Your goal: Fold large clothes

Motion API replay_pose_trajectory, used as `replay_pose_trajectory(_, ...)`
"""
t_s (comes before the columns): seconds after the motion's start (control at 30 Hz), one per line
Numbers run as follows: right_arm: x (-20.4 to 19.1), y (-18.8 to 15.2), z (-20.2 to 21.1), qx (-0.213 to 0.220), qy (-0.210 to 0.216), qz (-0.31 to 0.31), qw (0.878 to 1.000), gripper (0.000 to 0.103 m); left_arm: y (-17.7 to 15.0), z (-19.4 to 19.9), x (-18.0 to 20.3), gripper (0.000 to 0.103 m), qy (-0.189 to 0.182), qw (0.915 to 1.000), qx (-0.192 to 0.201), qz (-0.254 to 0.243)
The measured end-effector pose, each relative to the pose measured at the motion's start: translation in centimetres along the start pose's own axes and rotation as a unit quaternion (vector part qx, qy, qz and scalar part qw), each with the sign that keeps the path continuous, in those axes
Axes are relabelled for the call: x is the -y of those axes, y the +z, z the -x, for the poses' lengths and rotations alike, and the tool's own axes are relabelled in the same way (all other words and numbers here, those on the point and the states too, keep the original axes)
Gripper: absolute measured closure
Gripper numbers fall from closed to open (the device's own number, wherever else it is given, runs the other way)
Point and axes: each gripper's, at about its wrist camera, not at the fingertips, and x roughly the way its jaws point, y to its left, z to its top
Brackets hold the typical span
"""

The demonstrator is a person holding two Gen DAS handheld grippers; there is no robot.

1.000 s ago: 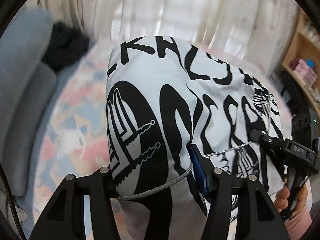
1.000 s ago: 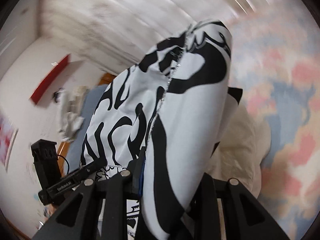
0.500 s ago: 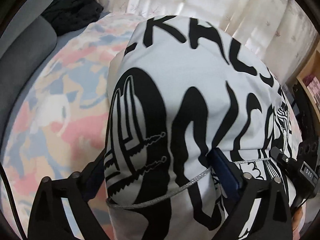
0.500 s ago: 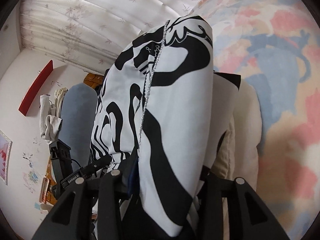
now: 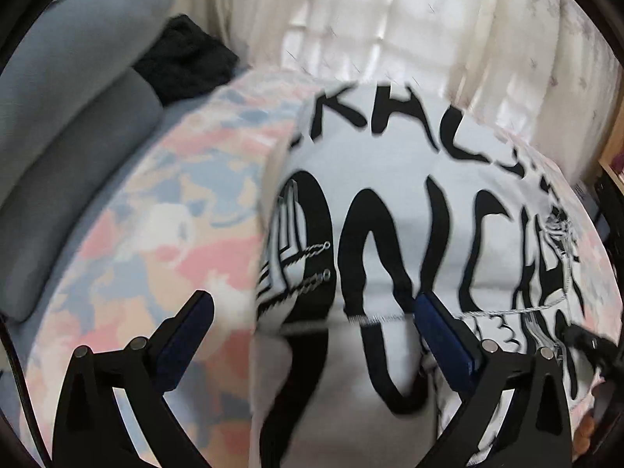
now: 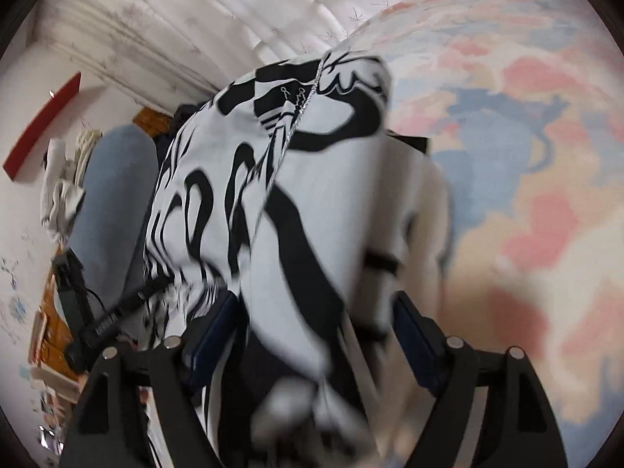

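The white cotton garment with bold black lettering and a thin silver chain trim lies folded on the pastel pink, blue and cream patterned bedspread, its printed face up and its near edge bunched toward both cameras.

The left gripper has its jaws spread to their widest and has just been opening; the garment's near edge lies between the black fingers with blue pads, and the left pad stands clear of the cloth over the bedspread, so the cloth is released.

The right gripper has also just been opening. The garment's folded edge and a cream layer beneath it pass between its blue pads; a gap shows at the right pad, while the cloth brushes close by the left one, blurred, and nothing is clamped.

In the right wrist view the left gripper's black body shows at the garment's far corner.

A grey-blue cushioned sofa back runs along the bedspread's left side, with a dark fuzzy bundle on it. White sheer curtains hang behind. At the right edge a wooden shelf unit holds small items too blurred to tell.
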Motion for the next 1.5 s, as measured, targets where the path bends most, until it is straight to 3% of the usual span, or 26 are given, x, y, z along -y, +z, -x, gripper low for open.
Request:
replay_pose_trajectory(0.3,-2.3,-5.6,10.3,-0.011,-0.028,0.05,0.998,0.023,-4.0,10.3,4.4,0.001,0.004,0.9992,0.028,-0.03)
replay_pose_trajectory(0.5,-4.0,-9.5,17.9,-0.013,-0.022,0.06,0.998,0.023,-8.2,18.2,8.8,0.001,-0.026,0.9987,0.026,-0.034)
replay_pose_trajectory(0.8,-6.5,-15.0,29.0,0.022,-0.042,0.106,0.993,0.023,-14.7,27.7,14.9,0.001,-0.068,0.9952,0.05,-0.049)
replay_pose_trajectory(1.03,-6.1,-18.0,33.3,0.043,-0.066,0.126,0.989,0.023,-18.4,30.3,18.0,0.001,-0.078,0.9932,0.054,-0.067)
replay_pose_trajectory(1.33,-4.1,-19.2,36.7,0.058,-0.1,0.122,0.986,0.023,-21.0,32.3,20.6,0.001,-0.077,0.9913,0.049,-0.095)
replay_pose_trajectory(1.5,-4.4,-20.0,39.6,0.071,-0.131,0.149,0.977,0.023,-22.4,34.3,21.6,0.001,-0.083,0.99,0.059,-0.097)
